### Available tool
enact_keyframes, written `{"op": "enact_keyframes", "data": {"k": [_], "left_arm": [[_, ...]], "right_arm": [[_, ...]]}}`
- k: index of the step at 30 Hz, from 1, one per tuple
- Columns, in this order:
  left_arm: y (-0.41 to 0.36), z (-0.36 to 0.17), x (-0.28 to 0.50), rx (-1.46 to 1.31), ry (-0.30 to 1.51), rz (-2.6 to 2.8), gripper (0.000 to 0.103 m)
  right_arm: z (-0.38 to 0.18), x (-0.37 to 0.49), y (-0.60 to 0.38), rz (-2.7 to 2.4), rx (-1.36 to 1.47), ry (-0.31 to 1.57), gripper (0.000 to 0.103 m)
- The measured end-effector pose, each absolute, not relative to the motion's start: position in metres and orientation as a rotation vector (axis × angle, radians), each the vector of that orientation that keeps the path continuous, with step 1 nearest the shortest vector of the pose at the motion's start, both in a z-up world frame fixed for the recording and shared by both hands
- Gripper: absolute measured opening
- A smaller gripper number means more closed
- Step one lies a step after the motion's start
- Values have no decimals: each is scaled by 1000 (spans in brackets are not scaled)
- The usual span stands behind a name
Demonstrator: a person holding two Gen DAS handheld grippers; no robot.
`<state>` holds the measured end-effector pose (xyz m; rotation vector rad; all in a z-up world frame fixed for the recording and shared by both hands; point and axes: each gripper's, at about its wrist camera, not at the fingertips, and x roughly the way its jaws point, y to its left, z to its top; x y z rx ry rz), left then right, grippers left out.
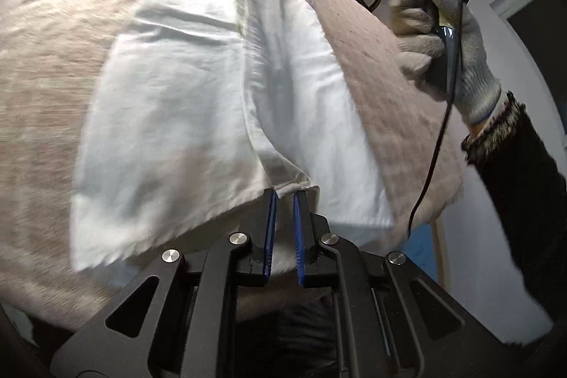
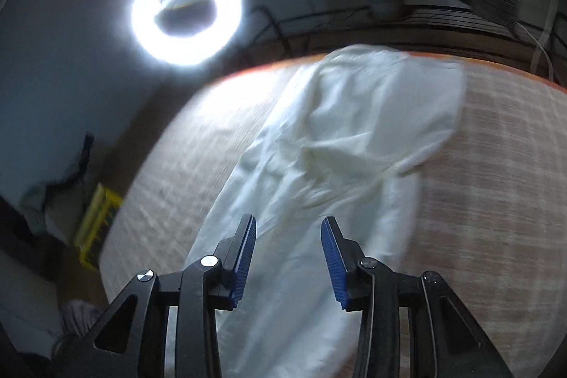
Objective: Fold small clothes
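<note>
The beige woven table cover [image 1: 46, 101] fills both views, and no writing can be read anywhere. On it lies the white garment [image 1: 177, 101], spread from 12 toward 6 o'clock. The left gripper [image 1: 284, 197], jaws nearly together, pinches the garment's hem. The right gripper [image 2: 288, 229] stands partly open over the cloth, nothing between its 2 pads. A gloved hand [image 1: 457, 52] grips a handle at 2 o'clock.
</note>
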<state>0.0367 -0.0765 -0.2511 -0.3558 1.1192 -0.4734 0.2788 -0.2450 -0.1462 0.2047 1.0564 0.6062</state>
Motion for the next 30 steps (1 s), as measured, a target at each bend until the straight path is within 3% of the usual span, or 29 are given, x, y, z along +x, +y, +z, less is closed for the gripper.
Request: {"op": "enact_keyframes", "data": {"k": [9,17,18,19,20,22,30], "left_arm": [[-79,-200,39,-301,985,-511,6],[-126,-219,65,-169,1021,-648,6],[-133,-224,64,-150,1033,-663,6],[-140,-231,65,-132,1048,-678,6],[-146,-233,66,-126,1059,-684,6],[-152,-243,68,-134,1087,-700,6],[-175,-251,69,-205,1070,-756,6]], "right_arm": [[-167,350,-337,393,425,1051,42],[-219,417,-330,384,534,1070,49],[-225,424,-330,381,556,1066,47],[-228,426,-331,386,565,1065,40],[-233,431,-328,402,575,1064,22],[-233,438,-322,419,545,1071,2],[-170,471,-283,392,88,1049,0]]}}
